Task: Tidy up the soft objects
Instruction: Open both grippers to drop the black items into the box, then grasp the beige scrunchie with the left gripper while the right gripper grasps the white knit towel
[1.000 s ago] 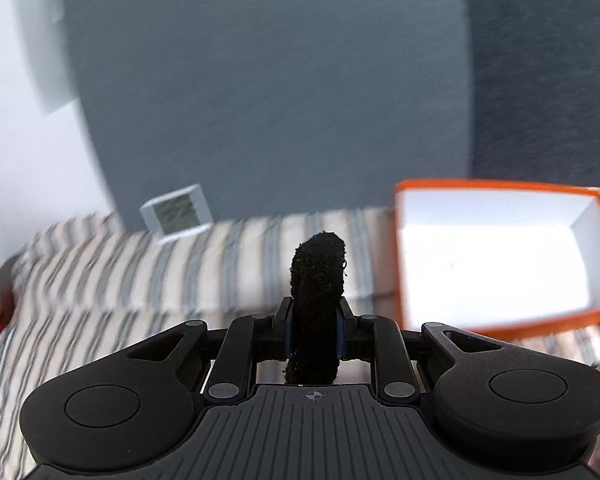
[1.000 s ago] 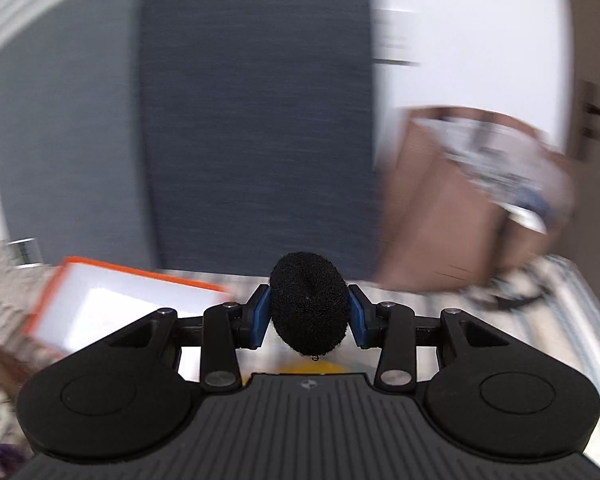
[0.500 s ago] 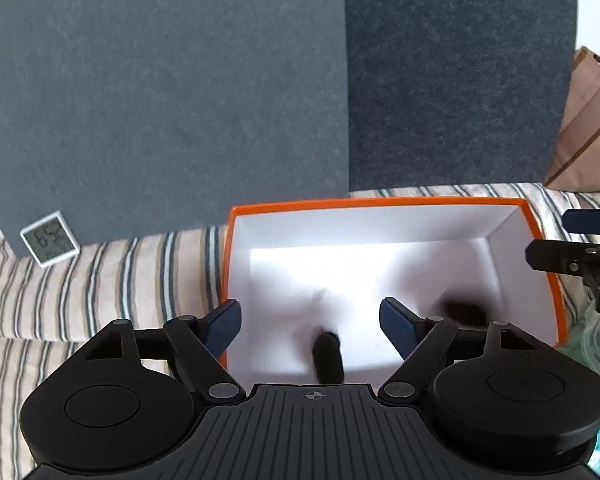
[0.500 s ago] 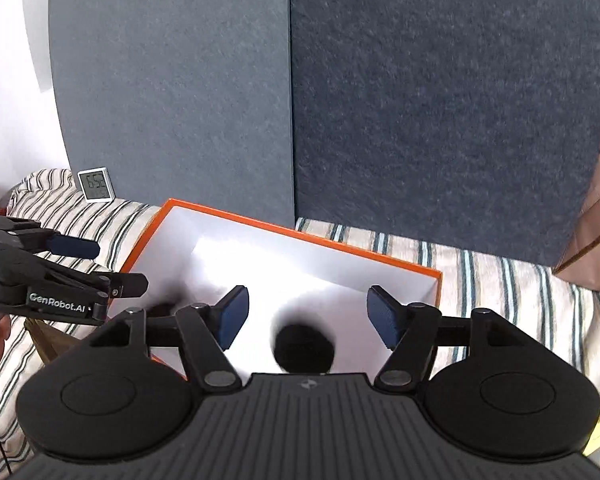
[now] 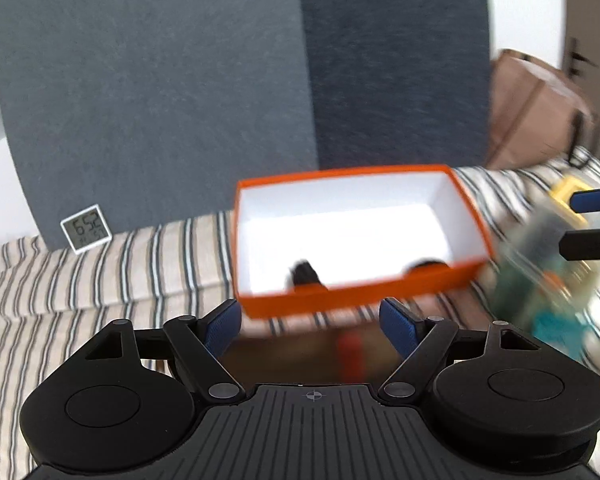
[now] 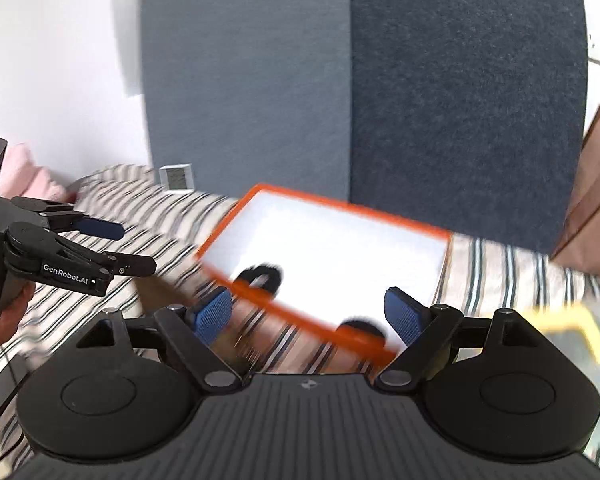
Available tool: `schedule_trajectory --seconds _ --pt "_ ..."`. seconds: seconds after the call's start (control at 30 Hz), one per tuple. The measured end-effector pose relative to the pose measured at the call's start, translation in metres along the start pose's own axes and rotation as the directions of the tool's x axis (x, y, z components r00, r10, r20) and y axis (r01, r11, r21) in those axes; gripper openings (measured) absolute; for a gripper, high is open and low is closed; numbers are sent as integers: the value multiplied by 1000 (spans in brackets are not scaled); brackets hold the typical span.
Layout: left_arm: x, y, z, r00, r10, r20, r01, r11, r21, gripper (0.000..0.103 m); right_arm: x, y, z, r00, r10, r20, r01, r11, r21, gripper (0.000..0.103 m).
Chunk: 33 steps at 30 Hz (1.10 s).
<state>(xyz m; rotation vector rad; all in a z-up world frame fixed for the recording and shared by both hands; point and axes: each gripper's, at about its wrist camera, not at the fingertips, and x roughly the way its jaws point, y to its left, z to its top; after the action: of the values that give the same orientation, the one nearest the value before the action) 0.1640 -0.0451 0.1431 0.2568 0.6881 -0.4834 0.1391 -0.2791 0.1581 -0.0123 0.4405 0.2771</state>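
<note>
A small white clock (image 5: 86,228) stands on the striped blanket (image 5: 100,272), leaning against the grey wall panels (image 5: 160,92). A brown paper bag (image 5: 536,116) sits far right of the clock.

Both black rings now lie in the orange box (image 5: 364,292) — left tongs (image 5: 311,324) and right tongs (image 6: 307,312) drawn back, empty.

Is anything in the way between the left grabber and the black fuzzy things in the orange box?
Yes: the orange box's near wall. Both black fuzzy rings lie inside, just behind it, and the open left gripper sits in front. It would have to reach over the wall.
</note>
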Motion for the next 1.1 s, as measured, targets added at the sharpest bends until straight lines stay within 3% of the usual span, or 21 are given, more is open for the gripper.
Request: schedule_trajectory --seconds 0.23,0.4,0.57,0.67,0.73,0.77,0.83,0.93,1.1 --pt "-64 -40 -95 991 -133 -2 133 989 57 103 -54 9 -84 996 64 -57 -59 993 98 86" --pt "-79 -74 -153 965 -251 -73 259 956 139 103 -62 14 -139 985 112 -130 -81 971 225 86" --pt "-86 -103 -178 933 -345 -103 359 916 180 103 -51 39 -160 969 190 -160 -142 952 272 84" --pt "-85 -118 -184 925 -364 -110 380 899 220 103 -39 62 -168 957 212 -199 -167 961 222 63" --pt "-80 -124 -188 919 -372 -130 393 894 216 103 -29 73 -175 944 220 -247 -174 965 194 17" --pt "-78 -127 -190 919 -370 -137 392 895 214 103 -29 78 -179 946 200 -253 -161 973 166 9" --pt "-77 -131 -193 916 -373 -146 397 893 212 103 -34 84 -182 962 139 -234 -112 986 124 9" --pt "-73 -139 -195 908 -390 -155 416 884 214 103 -56 70 -184 977 132 -170 -101 979 179 9" --pt "-61 -156 -195 895 -413 -166 444 858 259 103 -100 30 -191 994 25 -103 4 964 266 9"
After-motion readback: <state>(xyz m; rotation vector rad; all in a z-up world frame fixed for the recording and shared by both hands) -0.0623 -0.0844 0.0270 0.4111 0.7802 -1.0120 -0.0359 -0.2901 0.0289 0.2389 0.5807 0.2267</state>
